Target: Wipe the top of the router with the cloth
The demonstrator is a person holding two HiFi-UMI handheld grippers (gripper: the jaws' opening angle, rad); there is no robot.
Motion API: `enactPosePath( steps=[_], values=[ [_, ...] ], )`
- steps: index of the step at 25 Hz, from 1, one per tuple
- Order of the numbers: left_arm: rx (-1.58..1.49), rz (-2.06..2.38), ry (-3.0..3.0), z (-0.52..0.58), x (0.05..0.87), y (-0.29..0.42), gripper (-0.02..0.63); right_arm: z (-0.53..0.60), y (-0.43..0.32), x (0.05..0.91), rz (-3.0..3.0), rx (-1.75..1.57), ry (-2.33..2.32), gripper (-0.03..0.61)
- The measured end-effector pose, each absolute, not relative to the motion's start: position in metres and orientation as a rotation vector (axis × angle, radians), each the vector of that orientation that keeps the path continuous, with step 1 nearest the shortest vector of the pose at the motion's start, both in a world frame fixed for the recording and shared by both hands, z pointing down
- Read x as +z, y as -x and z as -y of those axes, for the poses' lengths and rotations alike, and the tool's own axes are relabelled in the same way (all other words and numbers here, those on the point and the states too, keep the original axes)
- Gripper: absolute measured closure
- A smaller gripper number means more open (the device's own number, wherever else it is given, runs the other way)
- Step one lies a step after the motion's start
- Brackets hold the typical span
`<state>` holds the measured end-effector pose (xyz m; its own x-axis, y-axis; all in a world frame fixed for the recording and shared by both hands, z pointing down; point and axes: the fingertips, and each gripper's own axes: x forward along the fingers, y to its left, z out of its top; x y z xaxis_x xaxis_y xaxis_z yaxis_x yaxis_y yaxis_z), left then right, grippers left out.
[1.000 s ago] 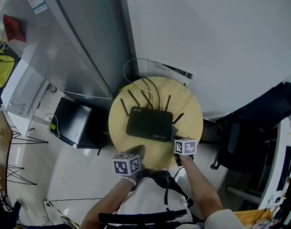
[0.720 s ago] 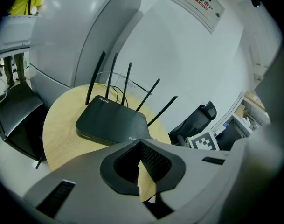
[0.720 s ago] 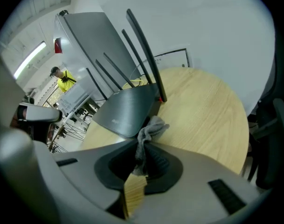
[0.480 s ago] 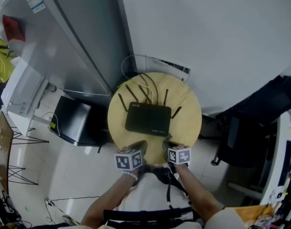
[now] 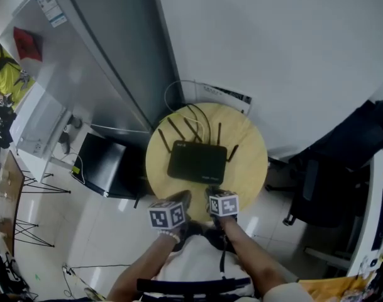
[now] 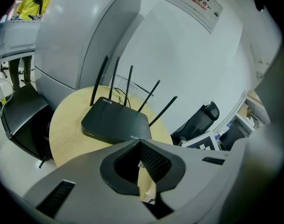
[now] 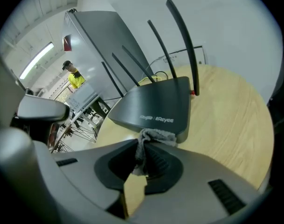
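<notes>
The right hand-held gripper [image 7: 144,143] is clamped on a small grey cloth [image 7: 153,135], jaws closed tight with the fabric pinched between them. A bunched end of it pokes out past the tips, and another scrap hangs down behind them. That bunched end sits right at the near edge of the flat black plastic router [image 5: 197,162], just under the pale lettering at the centre of the right gripper view. From here I can't tell whether it actually presses on the casing. The router lies flat in the middle of the round pale wooden bench [image 5: 251,162], at the centre of the head view. Its thin black antennas [image 5: 176,129] stand up along the far side.

The left hand-held gripper [image 6: 138,146] is at the lower centre of the head view, just left of the right one, over the bench's near rim. Its jaws are closed together at the tips with nothing between them, and it stays clear of the router
</notes>
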<state>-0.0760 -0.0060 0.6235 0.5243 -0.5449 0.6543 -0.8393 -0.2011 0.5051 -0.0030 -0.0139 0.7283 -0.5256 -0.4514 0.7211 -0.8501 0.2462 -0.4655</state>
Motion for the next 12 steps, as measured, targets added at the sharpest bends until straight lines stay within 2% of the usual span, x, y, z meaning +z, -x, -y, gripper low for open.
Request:
enactPosePath(
  steps=[12],
  values=[
    [0.383,1.154,-1.861,0.019,0.629,0.108,0.615,0.023,0.038,0.734,2.066,1.189,-1.143,0.534]
  ],
)
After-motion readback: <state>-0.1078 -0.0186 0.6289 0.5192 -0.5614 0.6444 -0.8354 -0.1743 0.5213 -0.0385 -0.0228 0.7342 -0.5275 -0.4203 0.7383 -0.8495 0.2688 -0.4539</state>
